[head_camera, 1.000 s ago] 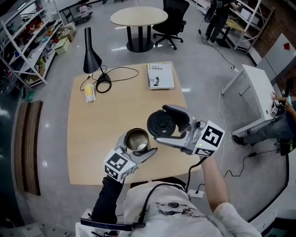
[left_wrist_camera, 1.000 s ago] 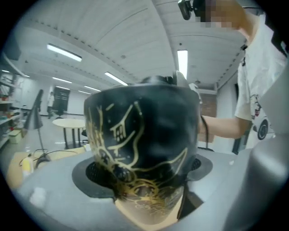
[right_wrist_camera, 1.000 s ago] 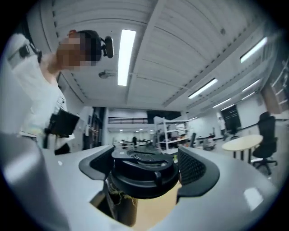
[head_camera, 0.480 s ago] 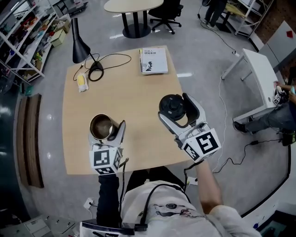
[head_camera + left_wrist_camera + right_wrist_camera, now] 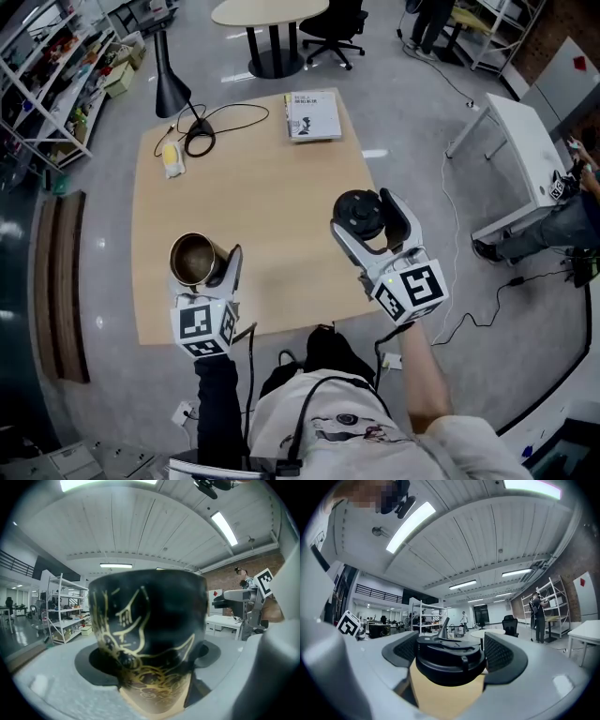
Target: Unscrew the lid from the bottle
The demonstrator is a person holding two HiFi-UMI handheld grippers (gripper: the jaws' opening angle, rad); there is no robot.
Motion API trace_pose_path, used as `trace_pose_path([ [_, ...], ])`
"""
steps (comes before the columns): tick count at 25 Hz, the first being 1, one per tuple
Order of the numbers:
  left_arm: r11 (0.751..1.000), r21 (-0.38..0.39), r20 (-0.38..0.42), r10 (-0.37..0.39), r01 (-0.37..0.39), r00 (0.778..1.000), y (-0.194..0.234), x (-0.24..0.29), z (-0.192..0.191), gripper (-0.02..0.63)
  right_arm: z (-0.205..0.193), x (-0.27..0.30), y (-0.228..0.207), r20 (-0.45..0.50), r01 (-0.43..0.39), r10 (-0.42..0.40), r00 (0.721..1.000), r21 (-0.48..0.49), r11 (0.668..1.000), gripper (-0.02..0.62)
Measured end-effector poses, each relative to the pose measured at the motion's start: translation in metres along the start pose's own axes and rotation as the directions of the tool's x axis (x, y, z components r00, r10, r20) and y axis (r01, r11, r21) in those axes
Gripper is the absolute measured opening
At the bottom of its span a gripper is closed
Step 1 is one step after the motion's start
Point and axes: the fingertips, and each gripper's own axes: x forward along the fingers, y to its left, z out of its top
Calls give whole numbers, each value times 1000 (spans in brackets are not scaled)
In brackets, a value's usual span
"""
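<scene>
Left gripper (image 5: 202,272): jaws spread wide and clamped on the black gold-patterned bottle (image 5: 191,259), one pad on each side of its body. The bottle is upright with its mouth uncovered and a steel inside showing. It sits at about 7 o'clock on the light wooden table (image 5: 272,187). Whether its base touches the tabletop I can't tell.

Right gripper (image 5: 367,217): jaws likewise wide and closed on the round black plastic lid (image 5: 359,212). The right gripper view shows both pads against its rim. The lid is held roughly level, top face up, at the table's 4 o'clock edge, well apart from the bottle.

Elsewhere on the table:
- White book (image 5: 313,114) at 1 o'clock.
- Black cone-shade desk lamp (image 5: 170,82) at 11 o'clock, with its cable looped beside the base.
- Small yellow object (image 5: 171,161) at 10 o'clock, just beside the lamp base.
</scene>
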Motion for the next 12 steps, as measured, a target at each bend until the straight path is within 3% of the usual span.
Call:
trace_pose_path([
  [6, 996, 38, 8, -83, 83, 997, 8, -44, 4, 425, 22, -26, 42, 40, 49, -51, 998, 45, 998, 440],
  [12, 998, 23, 42, -67, 66, 997, 26, -76, 17, 425, 37, -37, 74, 73, 30, -35, 997, 78, 996, 439],
])
